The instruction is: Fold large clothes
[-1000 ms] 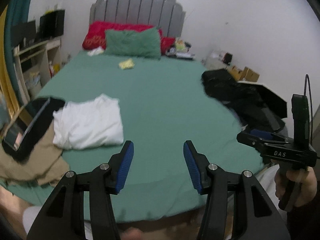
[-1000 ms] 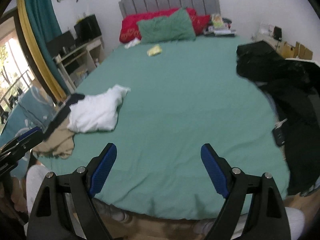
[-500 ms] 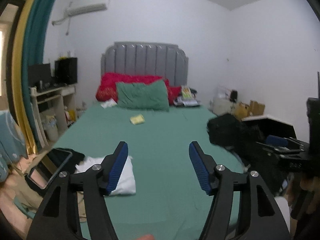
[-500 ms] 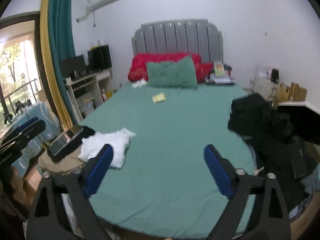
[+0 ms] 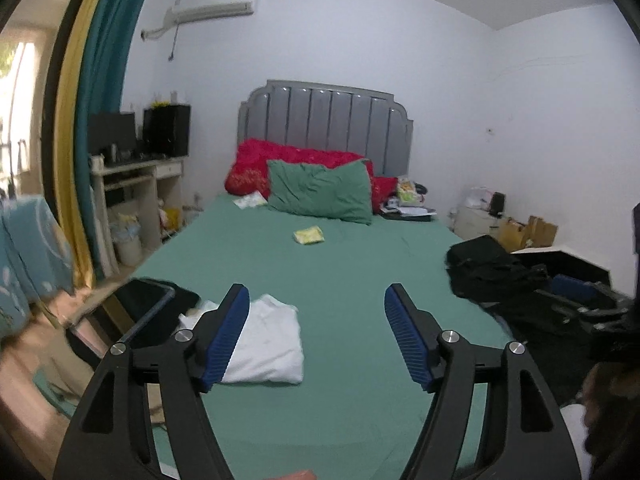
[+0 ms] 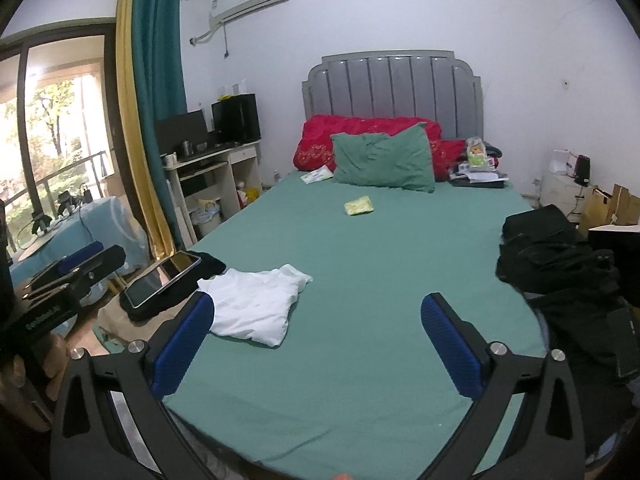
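While both the left gripper (image 5: 316,336) and right gripper (image 6: 316,344) hover released, black clothes (image 6: 556,256) at right look soft, bulky; pinch hem corners.

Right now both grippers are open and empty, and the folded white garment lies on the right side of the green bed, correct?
Not quite: the white garment lies on the left side of the green bed, as the right wrist view shows. Both the left gripper and right gripper are open and empty.

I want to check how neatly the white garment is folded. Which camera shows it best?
The right wrist view: the white garment lies almost fully visible, only its near corner behind a gripper finger. In the left wrist view, the left gripper finger covers its left edge.
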`<state>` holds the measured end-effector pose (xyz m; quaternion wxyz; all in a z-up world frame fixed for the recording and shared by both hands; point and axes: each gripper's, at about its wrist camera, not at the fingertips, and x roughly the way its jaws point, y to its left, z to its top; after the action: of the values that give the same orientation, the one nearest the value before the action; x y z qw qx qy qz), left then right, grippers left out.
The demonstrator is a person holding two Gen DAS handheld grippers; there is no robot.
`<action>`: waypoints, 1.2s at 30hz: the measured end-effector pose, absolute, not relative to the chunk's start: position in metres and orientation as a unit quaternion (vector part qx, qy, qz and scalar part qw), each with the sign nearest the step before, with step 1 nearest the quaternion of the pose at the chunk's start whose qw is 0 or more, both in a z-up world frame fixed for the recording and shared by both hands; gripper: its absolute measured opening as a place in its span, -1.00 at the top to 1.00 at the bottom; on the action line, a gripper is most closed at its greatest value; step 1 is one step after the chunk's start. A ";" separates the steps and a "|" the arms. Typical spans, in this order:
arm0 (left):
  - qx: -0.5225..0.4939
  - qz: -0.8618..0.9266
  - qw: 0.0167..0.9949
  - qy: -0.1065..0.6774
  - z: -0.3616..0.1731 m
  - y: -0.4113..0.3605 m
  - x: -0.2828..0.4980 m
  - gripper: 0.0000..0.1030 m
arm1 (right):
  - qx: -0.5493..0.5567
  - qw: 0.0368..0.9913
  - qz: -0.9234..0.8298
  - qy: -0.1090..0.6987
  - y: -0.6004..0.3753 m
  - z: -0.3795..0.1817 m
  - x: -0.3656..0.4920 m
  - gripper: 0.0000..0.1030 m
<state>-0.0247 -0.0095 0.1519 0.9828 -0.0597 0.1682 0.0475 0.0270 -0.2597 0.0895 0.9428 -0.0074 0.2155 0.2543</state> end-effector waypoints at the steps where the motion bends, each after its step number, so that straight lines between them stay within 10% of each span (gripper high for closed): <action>1: -0.066 0.045 0.982 0.170 0.148 -0.006 -0.024 -0.43 | -0.008 0.942 0.256 0.219 -0.256 0.086 0.029 -0.98; 36: -0.089 0.042 0.972 0.212 0.102 0.011 0.011 -0.43 | -0.006 0.930 0.256 0.264 -0.249 0.034 0.067 -0.98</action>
<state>0.0107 0.0110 0.1015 0.9722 -0.0893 0.2123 0.0421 0.0673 -0.2490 0.0343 0.9298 -0.0060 0.2639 0.2564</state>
